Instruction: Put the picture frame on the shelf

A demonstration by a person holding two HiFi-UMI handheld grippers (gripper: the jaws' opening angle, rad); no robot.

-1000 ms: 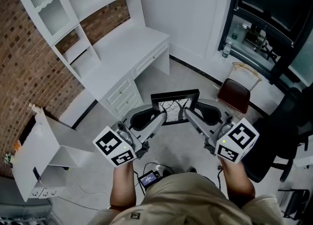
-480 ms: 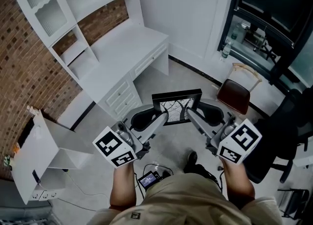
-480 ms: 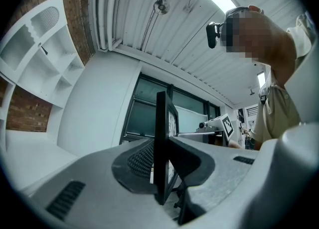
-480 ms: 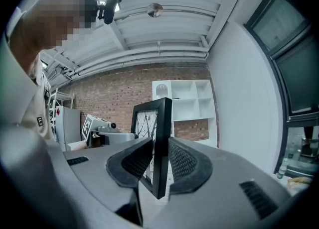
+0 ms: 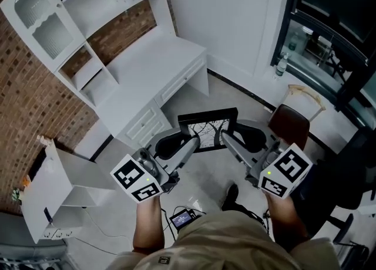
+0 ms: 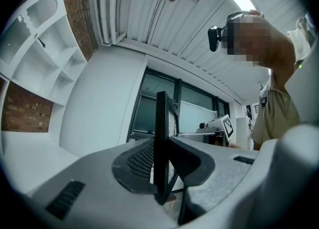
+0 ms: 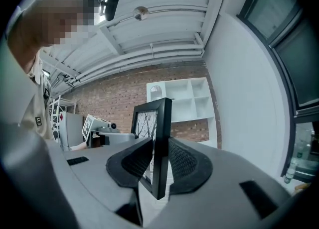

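Observation:
A black picture frame [image 5: 208,129] with a bare-tree print hangs in the air between both grippers, above the floor. My left gripper [image 5: 197,138] is shut on its left edge, and the frame [image 6: 160,143] stands edge-on between the dark pads. My right gripper [image 5: 223,137] is shut on the right edge, the frame [image 7: 158,143] pinched between its pads. The white shelf unit [image 5: 64,22] on the desk [image 5: 147,66] stands ahead and to the left, against the brick wall.
A dark red chair [image 5: 289,122] stands right of the frame, near the window. A white cabinet [image 5: 56,186] with an open door is at the lower left. A small device with a screen [image 5: 181,218] and cables lie on the floor by the person's feet.
Both grippers and the frame have travelled forward together across the room; the desk and shelf unit lie nearer and lower in the head view. The grip on the frame is unchanged.

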